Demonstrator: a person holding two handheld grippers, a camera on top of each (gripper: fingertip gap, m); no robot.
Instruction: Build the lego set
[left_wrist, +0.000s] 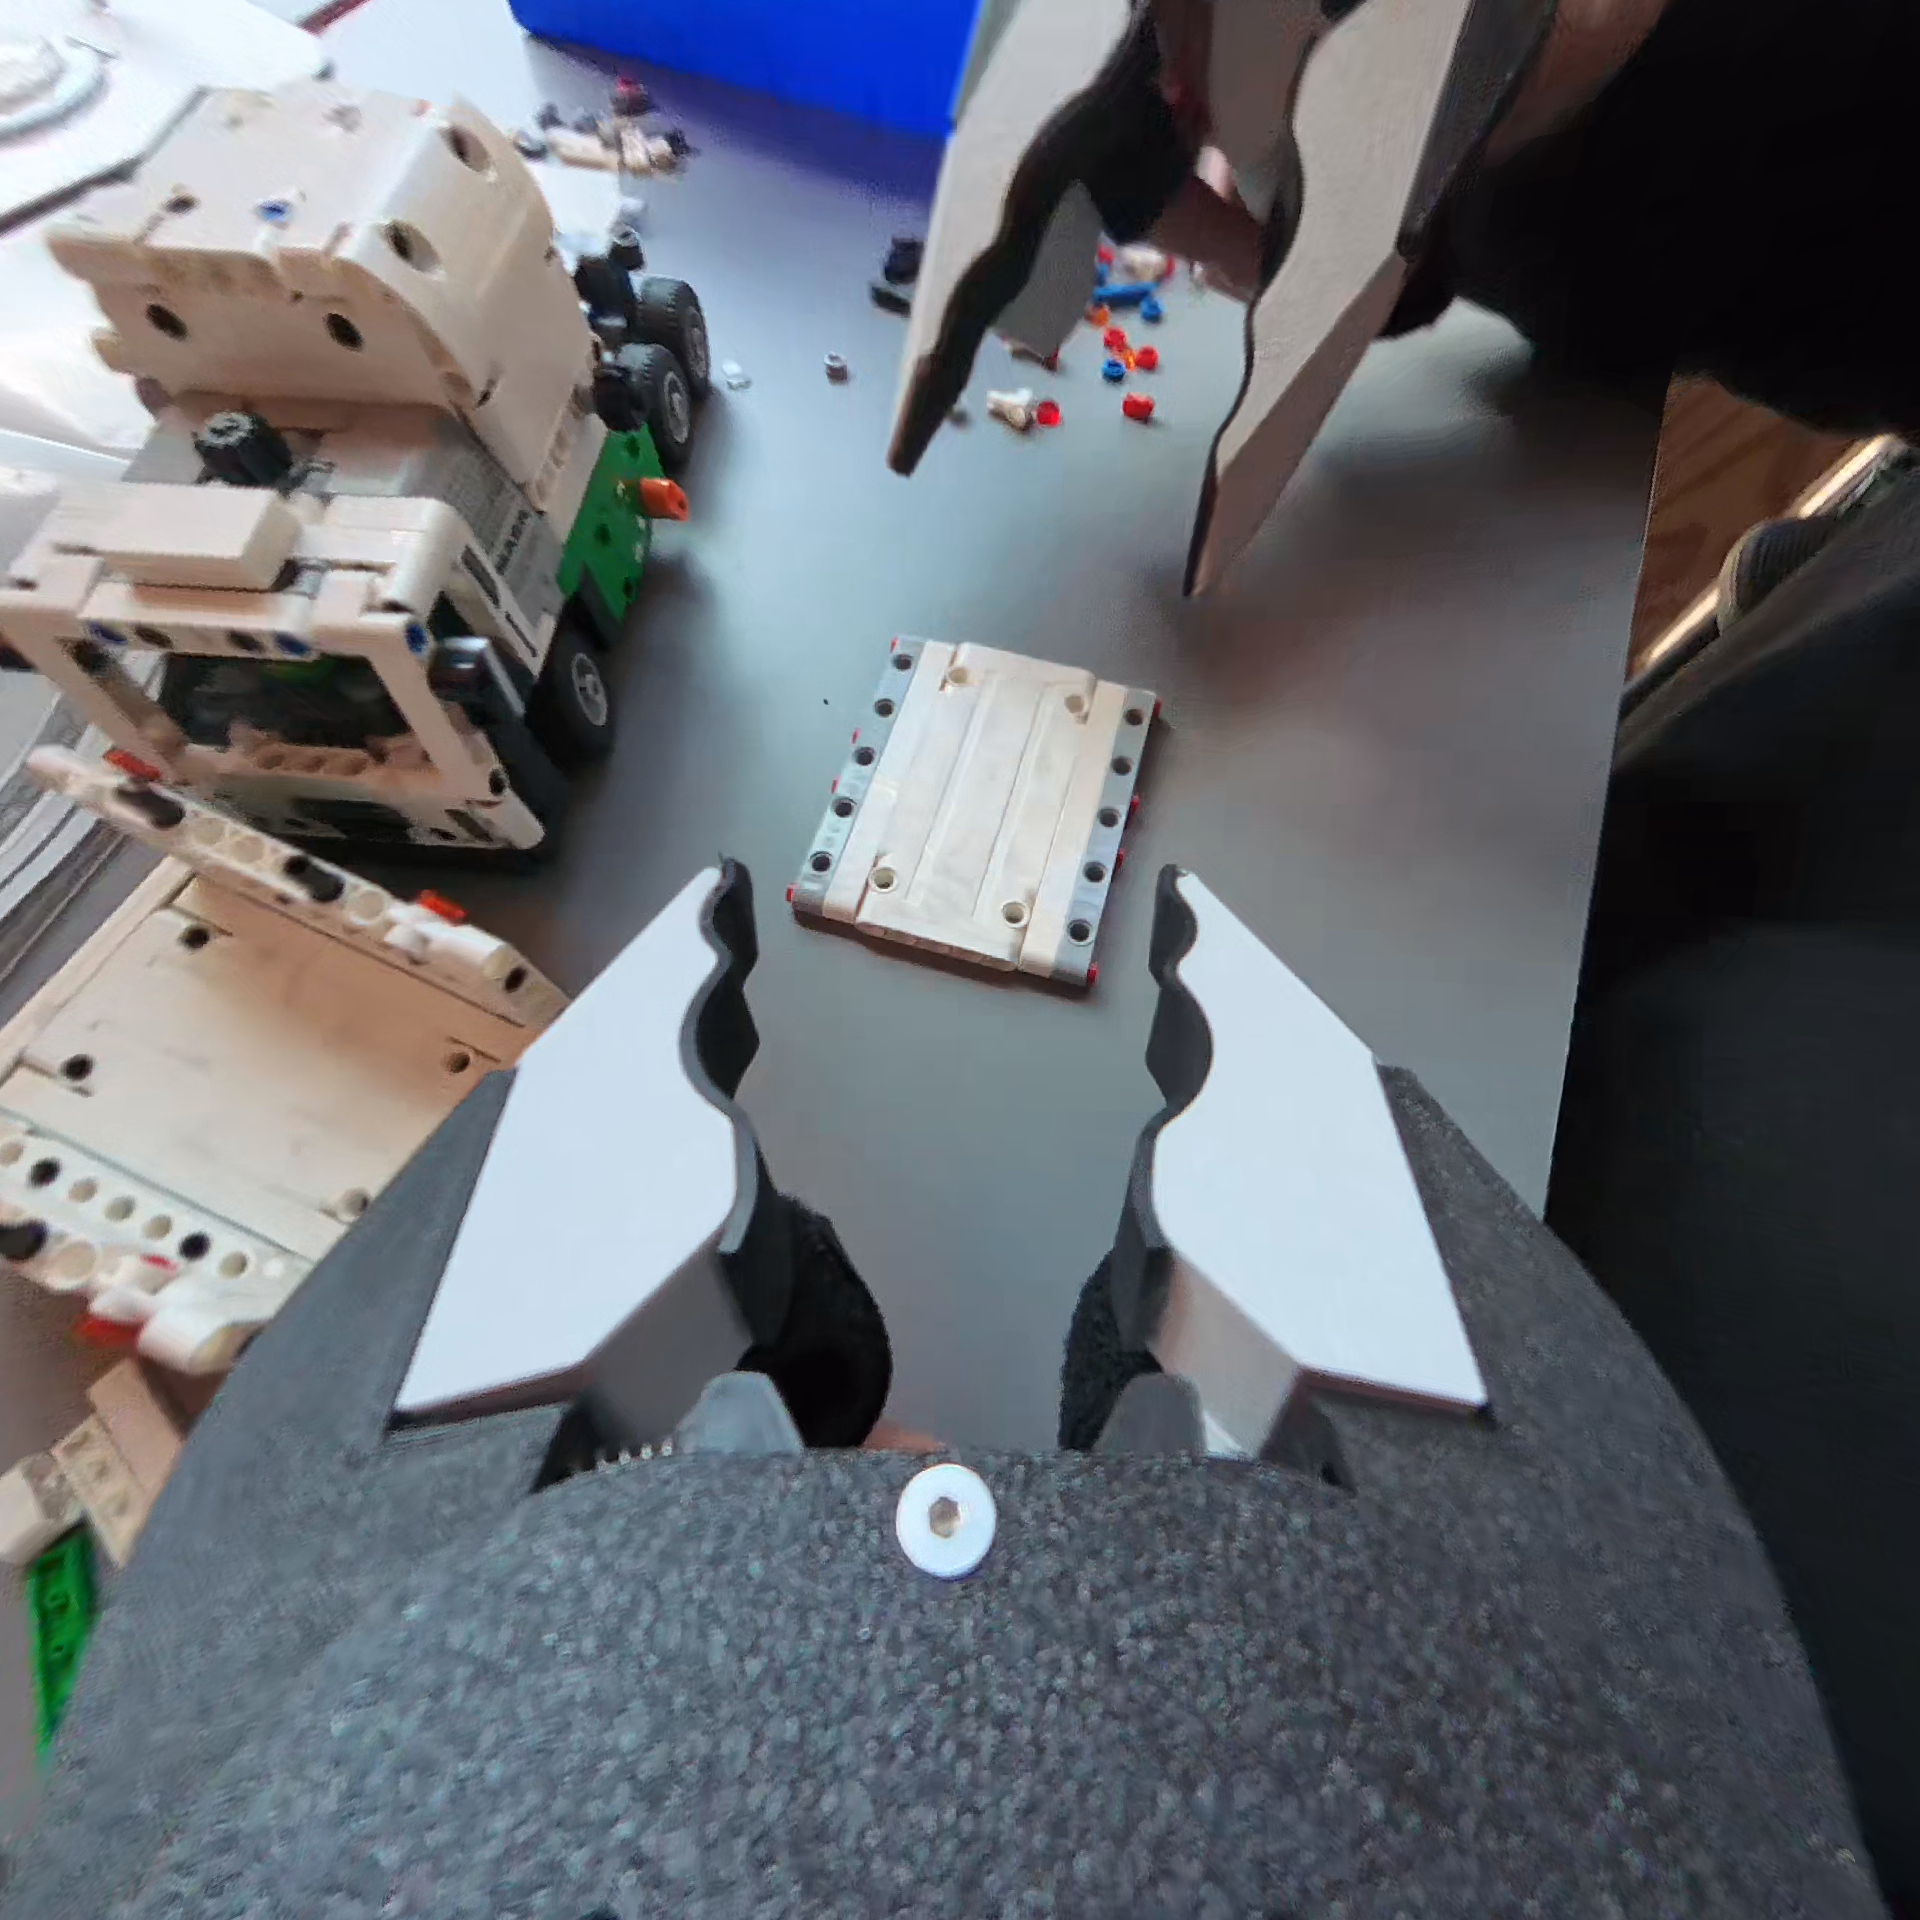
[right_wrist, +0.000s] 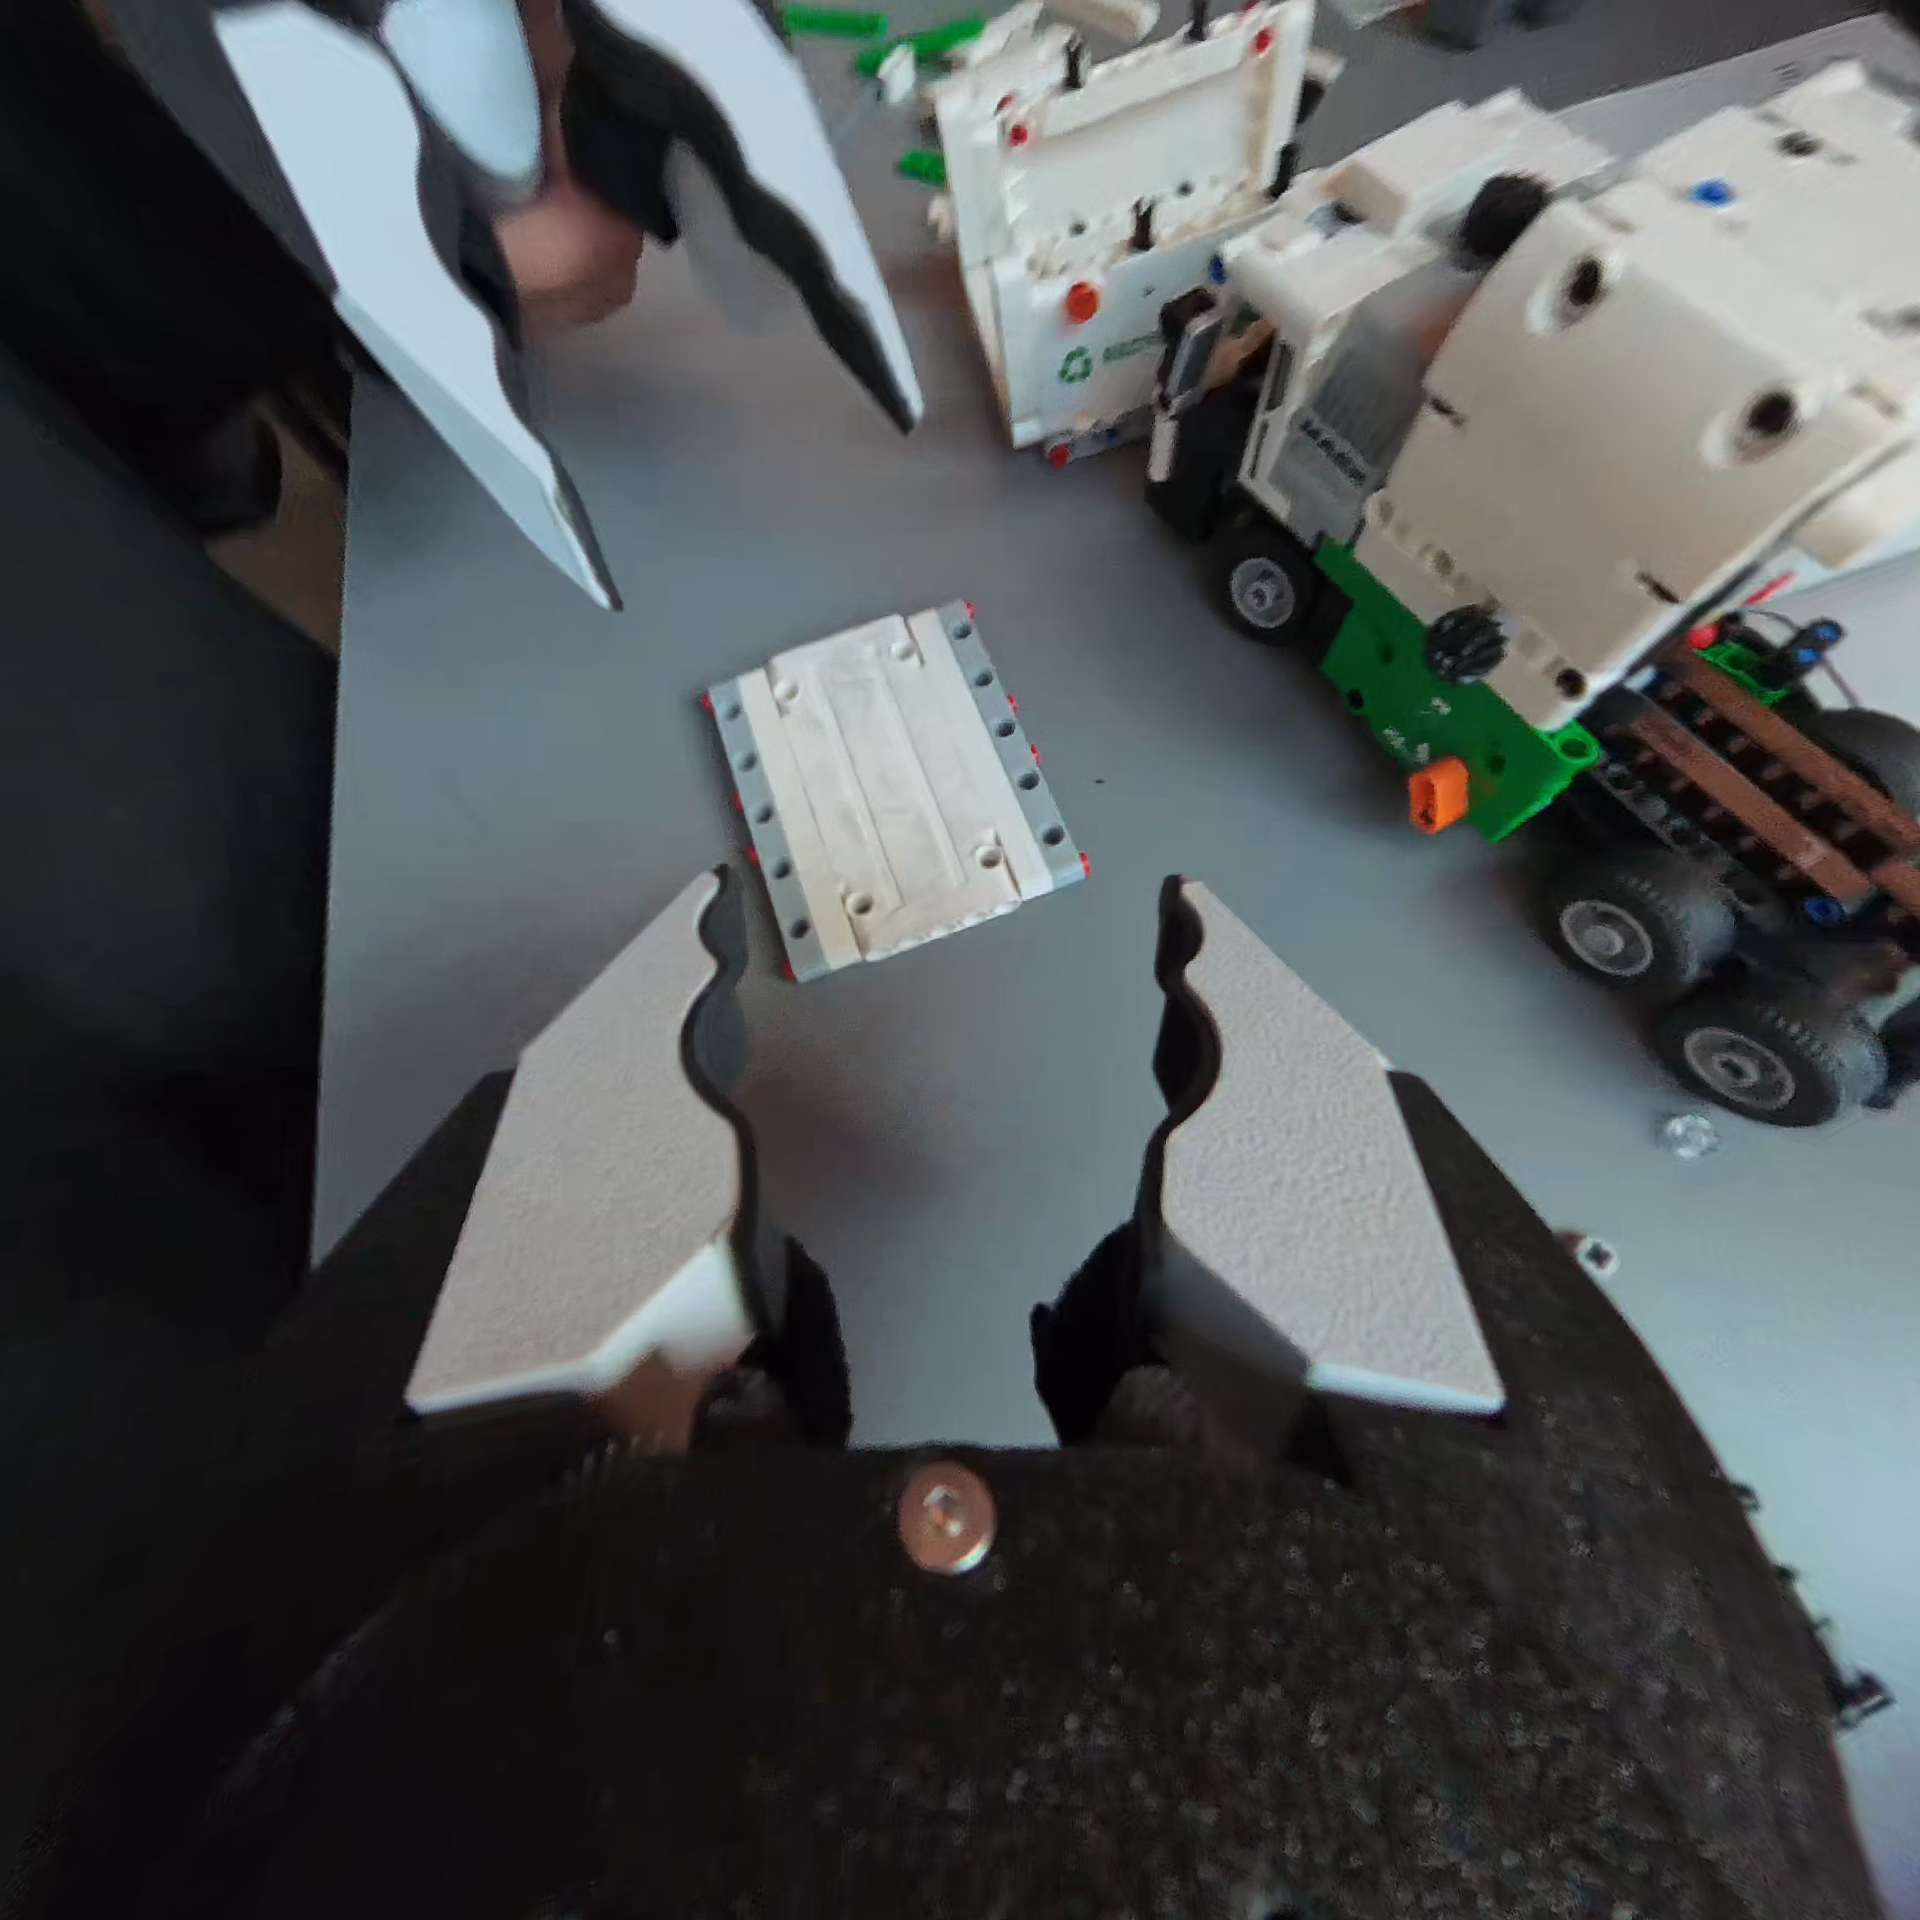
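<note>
A flat white panel with grey holed beams along both long sides (left_wrist: 977, 816) lies on the grey table; it also shows in the right wrist view (right_wrist: 894, 784). My left gripper (left_wrist: 951, 883) is open and empty, just short of the panel's near edge. My right gripper (right_wrist: 940, 888) is open and empty, close to the panel's near end. Each gripper shows in the other's view, open, above the panel's far side: the right gripper (left_wrist: 1049, 530) and the left gripper (right_wrist: 764, 514). A white and green lego truck (left_wrist: 395, 499) stands left of the panel and shows at the right in the right wrist view (right_wrist: 1538, 499).
A white box-shaped lego section (left_wrist: 197, 1091) lies at the near left, also seen behind the truck (right_wrist: 1112, 229). Small loose red, blue and white pieces (left_wrist: 1117, 353) lie beyond the panel. A blue bin (left_wrist: 769, 52) stands at the back. The table edge (left_wrist: 1600, 831) runs along the right.
</note>
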